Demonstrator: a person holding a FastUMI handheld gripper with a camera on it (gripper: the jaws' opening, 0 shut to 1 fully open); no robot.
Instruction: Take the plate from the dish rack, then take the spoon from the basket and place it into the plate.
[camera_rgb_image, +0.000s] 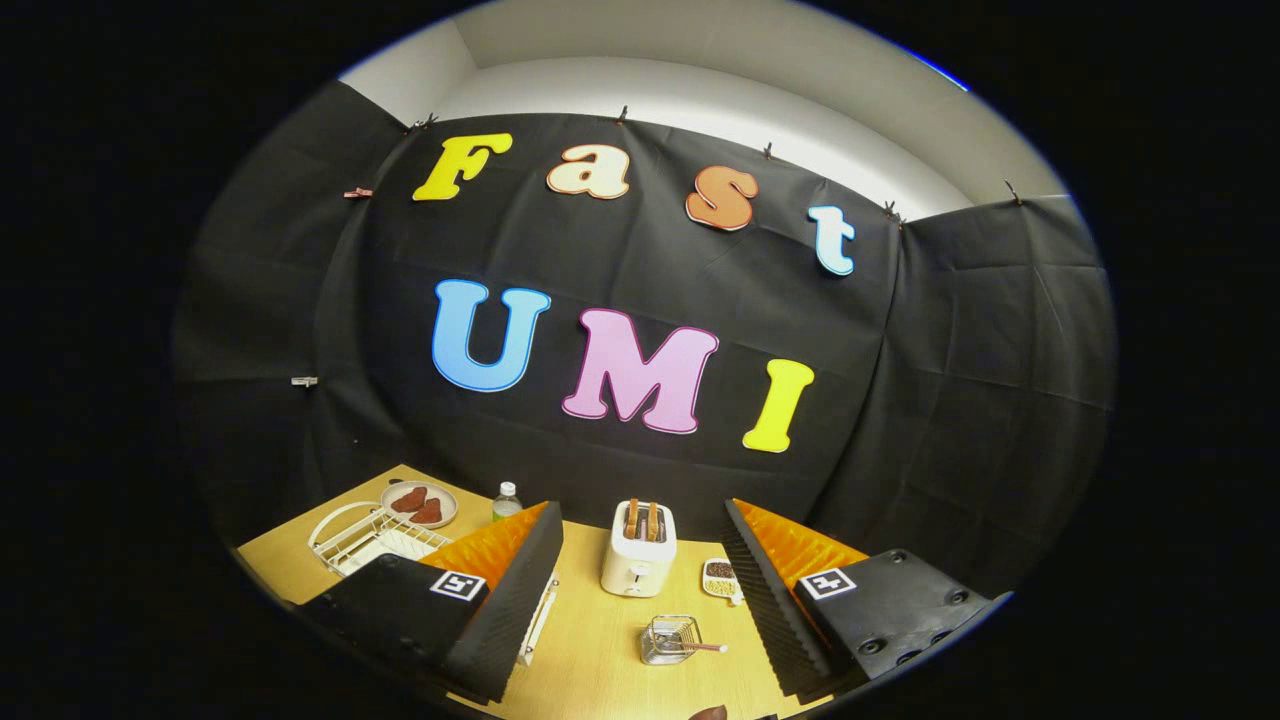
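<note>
My gripper (640, 508) is open and held high above a wooden table (590, 670), with nothing between its fingers. A white wire dish rack (345, 530) stands beyond the left finger, and a pale plate (388, 550) seems to lie in it, partly hidden by that finger. A small wire basket (668, 640) sits on the table between the fingers, closer to the right one. A spoon (695, 647) with a light handle lies across it, pointing right.
A white toaster (638, 550) with two slices stands ahead between the fingers. Beside it on the right is a small dish of beans (720, 578). Behind the rack are a plate of reddish food (420, 503) and a water bottle (506, 500). A white strip (538, 622) lies along the left finger.
</note>
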